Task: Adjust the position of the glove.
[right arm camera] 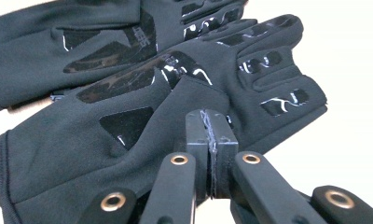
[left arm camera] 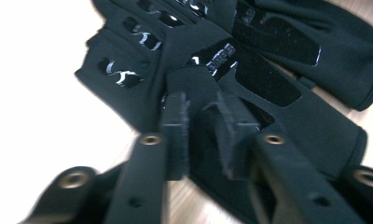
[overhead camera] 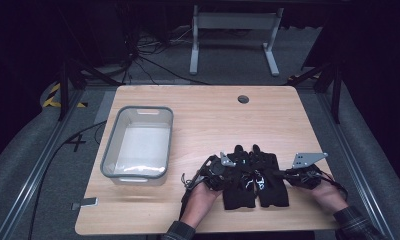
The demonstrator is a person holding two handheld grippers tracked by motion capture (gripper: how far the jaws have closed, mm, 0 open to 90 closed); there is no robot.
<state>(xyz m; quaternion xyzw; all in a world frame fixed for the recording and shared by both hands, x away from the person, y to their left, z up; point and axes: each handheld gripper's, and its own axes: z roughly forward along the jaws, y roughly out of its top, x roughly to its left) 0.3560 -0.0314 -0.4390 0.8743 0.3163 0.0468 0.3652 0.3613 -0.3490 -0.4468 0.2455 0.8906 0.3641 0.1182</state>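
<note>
Gloves lie side by side, palms up, at the near right of the table [overhead camera: 198, 107], touching along their inner edges: the left glove [overhead camera: 239, 180] and the right glove [overhead camera: 270, 177], fingers pointing away from the person. A grey bin [overhead camera: 137, 142] stands well apart at the left.

The left gripper [overhead camera: 234, 166] sits at the outer edge of the left glove. In the left gripper view its jaws stand a little apart, with a fold of the thumb cloth between them [left arm camera: 201, 93]; the pads do not look pressed on it, so I read it as let go or not yet gripped. The right gripper [overhead camera: 283, 173] is at the outer edge of the right glove, and in the right gripper view its jaws are together, with the edge of the glove's thumb [right arm camera: 194, 100] just at their tips. Whether any cloth is actually pinched there I cannot tell.

The gloves look light and limp, knit fabric with glossy rubbery patches on the palm and fingers. They should sag and fold when lifted, and a pinch may take one layer or both. The shiny patches may grip the pads well; the plain cloth is likelier to slide. Best holds, in my judgement, are the cuff hem or the thumb, where the cloth is doubled. A lift from one corner will leave the rest dangling and may drag the neighbouring glove along.
</note>
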